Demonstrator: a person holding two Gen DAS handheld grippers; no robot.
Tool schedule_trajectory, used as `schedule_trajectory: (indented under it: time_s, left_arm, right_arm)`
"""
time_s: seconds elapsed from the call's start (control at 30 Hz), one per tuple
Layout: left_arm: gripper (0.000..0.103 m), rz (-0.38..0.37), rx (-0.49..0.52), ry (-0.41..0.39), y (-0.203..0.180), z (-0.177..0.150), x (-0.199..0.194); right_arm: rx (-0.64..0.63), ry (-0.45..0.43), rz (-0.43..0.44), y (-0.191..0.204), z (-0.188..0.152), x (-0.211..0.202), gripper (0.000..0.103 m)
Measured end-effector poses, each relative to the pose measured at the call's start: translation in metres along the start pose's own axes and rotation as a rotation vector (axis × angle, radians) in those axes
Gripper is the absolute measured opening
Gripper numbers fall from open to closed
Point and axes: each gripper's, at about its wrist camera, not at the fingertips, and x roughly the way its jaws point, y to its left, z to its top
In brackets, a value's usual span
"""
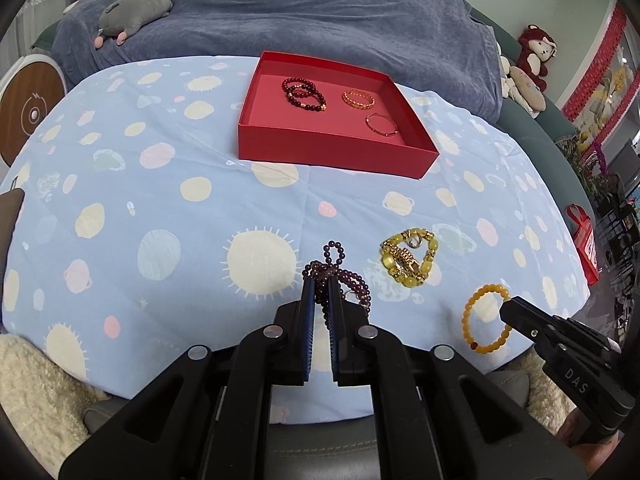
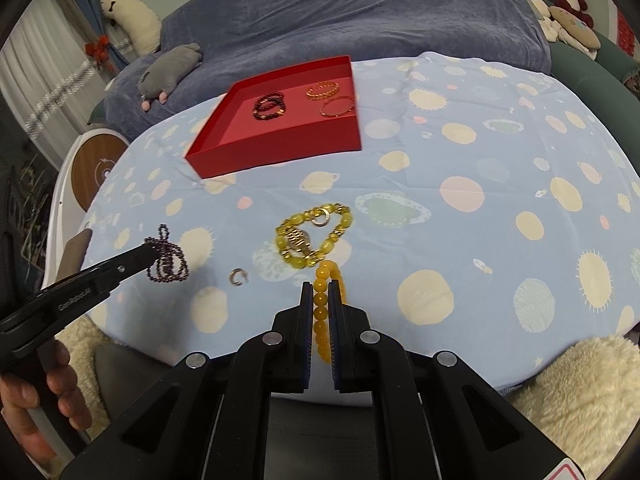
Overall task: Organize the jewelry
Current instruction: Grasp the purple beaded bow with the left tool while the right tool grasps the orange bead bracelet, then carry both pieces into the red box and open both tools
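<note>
My left gripper (image 1: 321, 284) is shut on a purple bead bracelet (image 1: 339, 254), whose loops hang a little above the planet-print cloth. From the right wrist view the same gripper (image 2: 154, 254) and purple bracelet (image 2: 170, 266) appear at the left. My right gripper (image 2: 320, 288) is shut on an amber bead bracelet (image 2: 322, 308); it shows as a ring (image 1: 478, 320) at the tip of that gripper (image 1: 505, 309). A yellow stone bracelet with a gold watch (image 2: 312, 236) lies between them. The red box (image 1: 332, 156) holds a dark red bead bracelet (image 1: 304, 94), a gold chain bracelet (image 1: 359, 99) and a thin bangle (image 1: 382, 125).
A small silver hoop (image 2: 237, 277) lies on the cloth near the purple bracelet. A blue-covered sofa with a grey plush toy (image 1: 134, 10) stands behind the table. A round white and wood device (image 1: 28, 112) is at the left. A hand (image 2: 40, 400) holds the left gripper's handle.
</note>
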Motion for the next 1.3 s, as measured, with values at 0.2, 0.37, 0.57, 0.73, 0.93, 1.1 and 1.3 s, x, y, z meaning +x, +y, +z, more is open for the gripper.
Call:
schedule_trajectory:
  time_s: [0.2, 0.37, 0.57, 0.73, 0.93, 1.1, 1.3]
  left_arm:
    - [0.006, -0.004, 0.023, -0.013, -0.005, -0.004, -0.012]
    - [0.006, -0.012, 0.023, -0.012, -0.007, -0.005, -0.018]
    - [0.006, -0.017, 0.029, -0.012, -0.01, -0.004, -0.024]
    - [0.006, -0.031, 0.013, -0.026, -0.01, 0.005, -0.026]
    - [0.006, -0.041, -0.016, -0.055, -0.005, 0.036, -0.023]
    - [0.006, -0.023, -0.01, -0.087, -0.004, 0.076, -0.01]
    - [0.006, -0.014, -0.021, -0.099, 0.003, 0.125, 0.016]
  right_arm:
    - [-0.026, -0.006, 0.031, 0.015, -0.005, -0.015, 0.007]
    - [-0.035, -0.016, 0.05, 0.022, -0.003, -0.021, 0.007]
    - [-0.033, -0.021, 0.052, 0.023, 0.002, -0.023, 0.007]
    - [-0.021, -0.034, 0.053, 0.017, 0.016, -0.025, 0.007]
    - [-0.021, -0.081, 0.055, 0.014, 0.054, -0.023, 0.007]
    - [-0.04, -0.122, 0.035, 0.013, 0.097, -0.01, 0.007]
    - [-0.052, -0.146, 0.037, 0.017, 0.147, 0.016, 0.007]
